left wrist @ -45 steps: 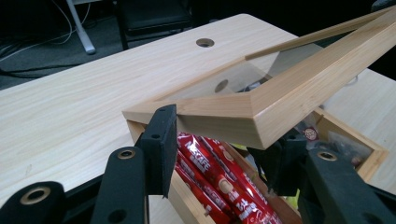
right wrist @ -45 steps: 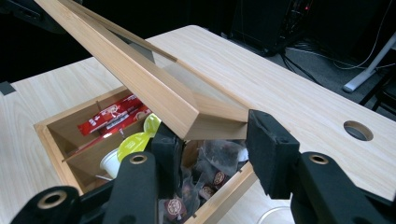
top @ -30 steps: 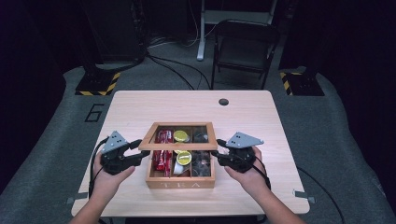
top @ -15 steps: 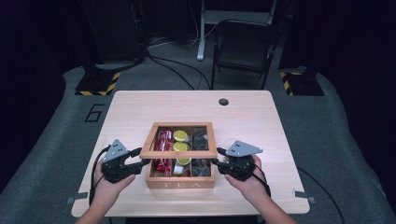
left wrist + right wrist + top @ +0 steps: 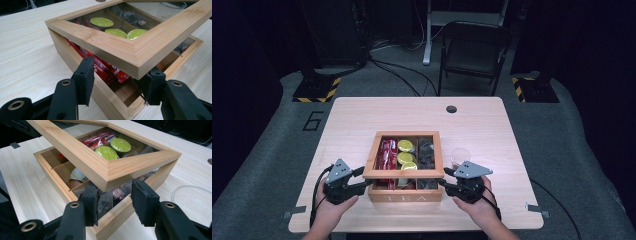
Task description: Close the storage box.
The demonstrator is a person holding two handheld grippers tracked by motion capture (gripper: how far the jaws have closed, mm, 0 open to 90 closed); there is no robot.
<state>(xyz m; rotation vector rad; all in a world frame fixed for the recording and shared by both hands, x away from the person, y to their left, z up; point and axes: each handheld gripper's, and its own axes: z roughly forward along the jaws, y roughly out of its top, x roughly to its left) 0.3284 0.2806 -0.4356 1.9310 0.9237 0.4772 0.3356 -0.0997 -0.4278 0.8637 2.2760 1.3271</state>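
we judge the step in hand to be the lowering of the glass-paned bamboo lid point(image 5: 403, 172), which hangs tilted above the square bamboo tea box point(image 5: 404, 192) with its near edge raised. the left hand-held gripper point(image 5: 366, 179) meets the lid's near corner at nine o'clock of the box, its jaws set across that corner as if clamped on it, though we cannot tell whether the pads press. the right hand-held gripper point(image 5: 443, 178) meets the corner at three o'clock in like fashion, again not clear enough to call. the next move, we think, calls for both sides to sink evenly so the frame seats square on the walls without pinching the red wrapped bars point(image 5: 106, 68). the box sits toward six o'clock on the pale wooden desk point(image 5: 362, 115), divided into compartments holding the bars, lime-topped round capsules point(image 5: 113, 148) and dark sachets point(image 5: 427, 152).
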